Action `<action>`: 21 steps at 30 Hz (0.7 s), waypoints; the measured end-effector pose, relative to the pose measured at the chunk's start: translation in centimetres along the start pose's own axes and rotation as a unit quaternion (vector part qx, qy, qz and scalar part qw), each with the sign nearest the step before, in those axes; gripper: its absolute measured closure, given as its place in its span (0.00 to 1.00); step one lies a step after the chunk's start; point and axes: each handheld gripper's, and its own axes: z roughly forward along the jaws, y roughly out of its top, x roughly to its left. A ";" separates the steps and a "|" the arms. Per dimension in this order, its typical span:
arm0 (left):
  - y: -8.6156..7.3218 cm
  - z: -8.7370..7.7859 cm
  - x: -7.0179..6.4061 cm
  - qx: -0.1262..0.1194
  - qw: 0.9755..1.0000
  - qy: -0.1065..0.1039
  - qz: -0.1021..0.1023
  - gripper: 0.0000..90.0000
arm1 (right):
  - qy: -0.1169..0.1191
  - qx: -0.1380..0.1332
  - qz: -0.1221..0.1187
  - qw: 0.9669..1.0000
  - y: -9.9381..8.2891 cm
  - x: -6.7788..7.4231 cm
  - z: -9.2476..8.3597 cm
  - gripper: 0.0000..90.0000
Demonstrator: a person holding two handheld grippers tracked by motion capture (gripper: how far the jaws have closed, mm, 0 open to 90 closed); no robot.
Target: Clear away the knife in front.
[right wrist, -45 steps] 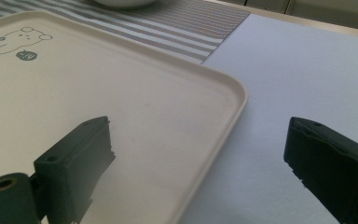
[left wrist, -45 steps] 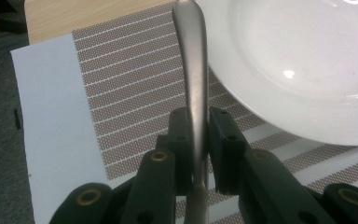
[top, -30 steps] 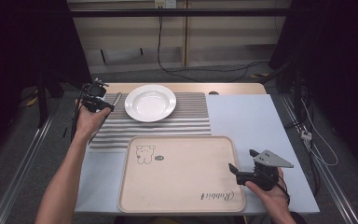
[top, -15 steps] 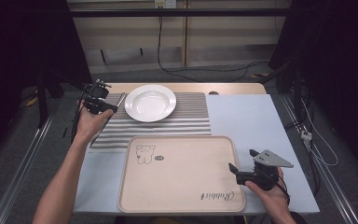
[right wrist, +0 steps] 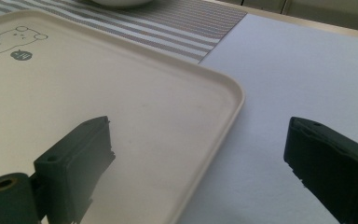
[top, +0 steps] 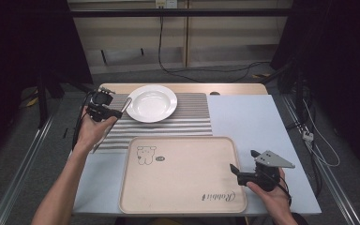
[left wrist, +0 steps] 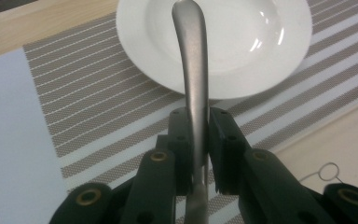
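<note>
My left gripper (top: 117, 113) is shut on a metal utensil (top: 127, 104) at the left of a white plate (top: 151, 103). In the left gripper view the utensil's handle (left wrist: 192, 70) runs out from between the closed jaws of that gripper (left wrist: 198, 122) and reaches over the plate's rim (left wrist: 135, 42). My right gripper (top: 234, 169) is open over the near right corner of a beige tray (top: 183, 138). Its jaws stand wide apart in the right gripper view (right wrist: 200, 140), one over the tray's (right wrist: 233, 93) inside, the other over the pale mat (right wrist: 298, 79).
The plate rests on a grey striped placemat (top: 187, 123) at the back of the table. A pale blue mat (top: 248, 122) covers the right side. The tray bears a bear drawing (top: 145, 153) and the word Rabbit. Dark floor and cables surround the table.
My left gripper has shifted slightly right and toward the person with the utensil, whose far end now reaches the plate's left rim. The right gripper has stayed put.
</note>
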 end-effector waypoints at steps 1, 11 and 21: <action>-0.1 0.0 -0.2 0.002 1.000 0.000 0.005 0.89 | 0.000 0.000 0.001 1.000 0.0 0.0 0.0 0.09; -1.3 -1.3 -2.6 -0.004 0.999 -0.007 0.032 0.89 | 0.000 0.001 0.000 1.000 0.0 0.0 0.0 0.09; -1.8 -1.7 -5.5 -0.006 0.998 -0.004 0.058 0.89 | 0.001 0.001 0.000 1.000 0.0 0.1 0.0 0.09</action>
